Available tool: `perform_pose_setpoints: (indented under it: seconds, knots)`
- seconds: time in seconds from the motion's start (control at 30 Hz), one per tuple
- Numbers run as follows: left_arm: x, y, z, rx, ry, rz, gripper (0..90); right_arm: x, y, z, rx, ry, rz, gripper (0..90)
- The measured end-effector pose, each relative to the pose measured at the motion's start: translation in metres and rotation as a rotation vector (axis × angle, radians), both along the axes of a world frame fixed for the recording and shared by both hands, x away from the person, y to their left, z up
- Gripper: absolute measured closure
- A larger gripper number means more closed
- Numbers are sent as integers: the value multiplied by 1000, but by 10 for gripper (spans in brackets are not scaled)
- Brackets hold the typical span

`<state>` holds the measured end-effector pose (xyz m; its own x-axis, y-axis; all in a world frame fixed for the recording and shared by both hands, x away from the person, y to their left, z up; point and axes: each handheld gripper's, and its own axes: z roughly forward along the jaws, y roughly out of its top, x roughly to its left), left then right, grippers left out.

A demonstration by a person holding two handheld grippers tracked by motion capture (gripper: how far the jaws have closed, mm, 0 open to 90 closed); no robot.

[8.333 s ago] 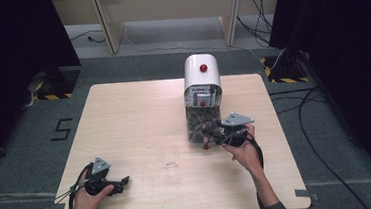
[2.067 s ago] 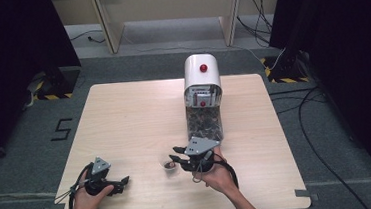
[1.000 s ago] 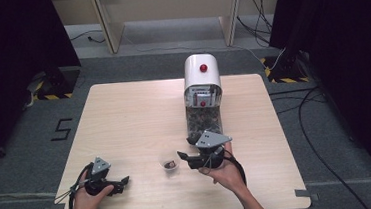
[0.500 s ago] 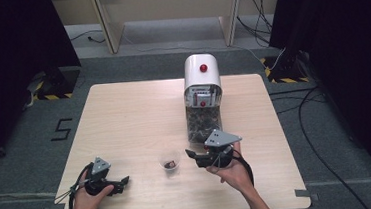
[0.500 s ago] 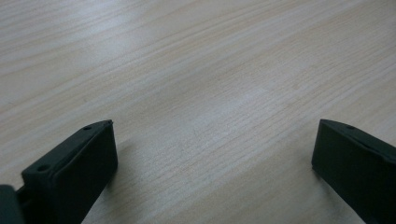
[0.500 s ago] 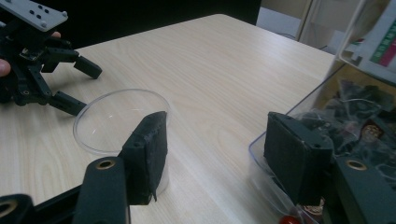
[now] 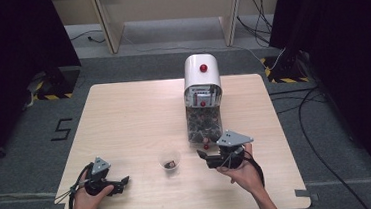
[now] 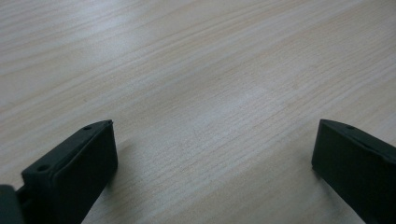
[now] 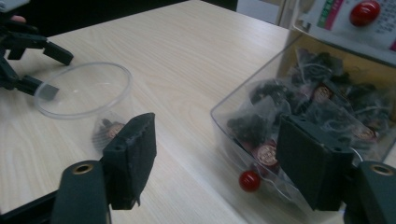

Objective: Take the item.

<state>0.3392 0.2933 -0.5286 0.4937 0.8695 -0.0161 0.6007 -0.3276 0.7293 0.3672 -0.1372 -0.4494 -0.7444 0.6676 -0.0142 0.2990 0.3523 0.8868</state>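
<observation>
A clear plastic cup (image 7: 170, 161) (image 9: 81, 95) stands on the table's near middle with a dark tea bag (image 9: 106, 130) in its bottom. Behind it is a white dispenser (image 7: 202, 80) with a red button, whose clear bin (image 9: 299, 116) holds several tea bags. My right gripper (image 7: 203, 156) (image 9: 217, 161) is open and empty, just right of the cup and in front of the bin. My left gripper (image 7: 123, 182) (image 8: 212, 163) rests open on bare wood at the near left, nothing between its jaws; it also shows far off (image 9: 39, 67) in the right gripper view.
A small red knob (image 9: 250, 180) sticks out at the bin's lower front. The wooden table (image 7: 124, 119) has bare room on its left and far half. Cables run across the grey floor (image 7: 325, 123) to the right.
My right gripper carried a tea bag from the bin to the cup, let it go there, and has since drawn back to the right, open. The left gripper stayed still.
</observation>
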Motion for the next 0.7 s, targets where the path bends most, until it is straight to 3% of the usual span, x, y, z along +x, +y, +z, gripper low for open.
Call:
perform_pose_setpoints:
  seconds: [0.17,0.7]
  knots:
    - [0,0,0,-1,-1,0,0,-1,-7,-5,3,15,-30,203]
    - [0,0,0,-1,-2,0,0,-5,-26,-18,-9,36,-56,183]
